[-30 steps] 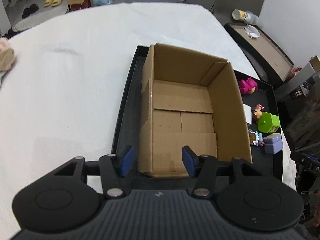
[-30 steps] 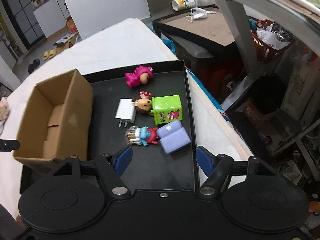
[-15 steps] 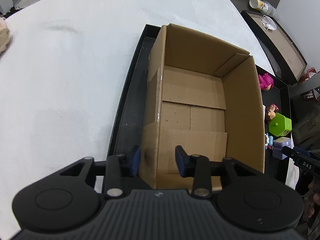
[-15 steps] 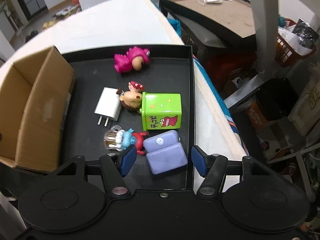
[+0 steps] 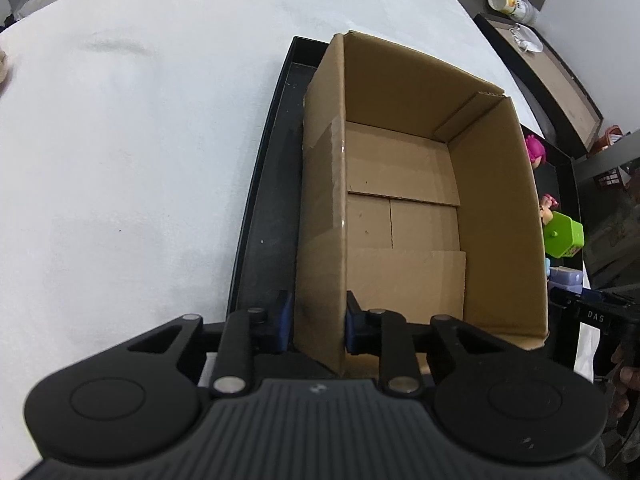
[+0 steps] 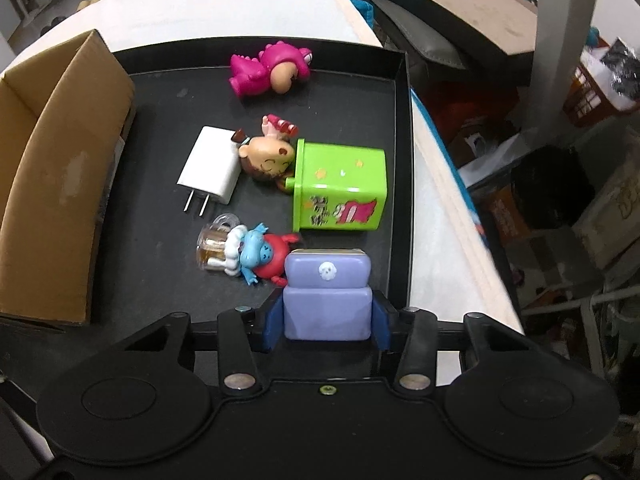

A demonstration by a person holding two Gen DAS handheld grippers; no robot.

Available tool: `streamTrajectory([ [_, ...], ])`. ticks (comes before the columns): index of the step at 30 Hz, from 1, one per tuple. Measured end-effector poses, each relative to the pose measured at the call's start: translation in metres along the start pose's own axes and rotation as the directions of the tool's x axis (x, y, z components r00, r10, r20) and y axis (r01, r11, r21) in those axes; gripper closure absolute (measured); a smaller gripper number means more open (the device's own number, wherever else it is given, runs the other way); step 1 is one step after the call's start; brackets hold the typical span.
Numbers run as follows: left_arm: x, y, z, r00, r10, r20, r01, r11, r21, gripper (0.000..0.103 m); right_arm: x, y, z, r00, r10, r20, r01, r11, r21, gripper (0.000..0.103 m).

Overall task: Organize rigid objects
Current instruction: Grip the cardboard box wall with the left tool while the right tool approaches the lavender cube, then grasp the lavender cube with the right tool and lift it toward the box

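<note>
While its jaws were closing, the right gripper (image 6: 326, 322) straddled the near end of a lilac box (image 6: 326, 292), one blue pad against each side of it, so the box sat pinched between them at the near right corner of the black tray (image 6: 402, 184). Just left of the box lay a small blue-and-red figure (image 6: 260, 258) touching its corner, with a clear toy mug (image 6: 214, 246) at the figure's far side. Beyond them a green box (image 6: 340, 190) lay on its side (printed face up), a brown-haired doll head (image 6: 266, 158) pressed against its left end, and a white plug adapter (image 6: 210, 166) rested beside the doll, prongs pointing toward the camera. Farther still, near the tray's back wall, a pink dinosaur figure (image 6: 270, 68) lay on its side, well apart from the rest.

The left gripper (image 5: 316, 326) was also closing, and its pads stood on either side of the near left wall of the cardboard box (image 5: 496, 216), one outside and one inside; a sliver of gap showed at each pad, so I could not tell whether they already pressed the cardboard. That box stood open in the left part of the same tray (image 5: 264, 208), with nothing visible inside it. From this view the green box (image 5: 562, 236) and the pink figure (image 5: 534, 152) peeked past the carton's right wall. The tray sat on a white-covered surface (image 5: 120, 160).
</note>
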State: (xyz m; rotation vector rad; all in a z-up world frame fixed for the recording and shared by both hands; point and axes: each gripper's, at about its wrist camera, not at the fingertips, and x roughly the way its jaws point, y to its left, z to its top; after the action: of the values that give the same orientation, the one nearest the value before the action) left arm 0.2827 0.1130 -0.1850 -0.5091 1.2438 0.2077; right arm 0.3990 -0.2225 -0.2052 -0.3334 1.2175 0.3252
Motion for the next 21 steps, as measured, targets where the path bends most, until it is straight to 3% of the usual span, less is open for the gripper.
streamTrajectory([
  [12, -0.006, 0.011, -0.007, 0.995, -0.061, 0.078, 0.056, 0.996, 0.063, 0.083, -0.038, 0.018, -0.016, 0.999, -0.032, 0.042, 0.029, 0.996, 0.085, 0.06],
  [21, -0.006, 0.015, -0.008, 0.993, -0.09, 0.078, 0.083, 0.992, 0.097, 0.083, -0.071, 0.039, -0.021, 0.995, -0.054, 0.085, 0.046, 0.995, 0.091, 0.06],
])
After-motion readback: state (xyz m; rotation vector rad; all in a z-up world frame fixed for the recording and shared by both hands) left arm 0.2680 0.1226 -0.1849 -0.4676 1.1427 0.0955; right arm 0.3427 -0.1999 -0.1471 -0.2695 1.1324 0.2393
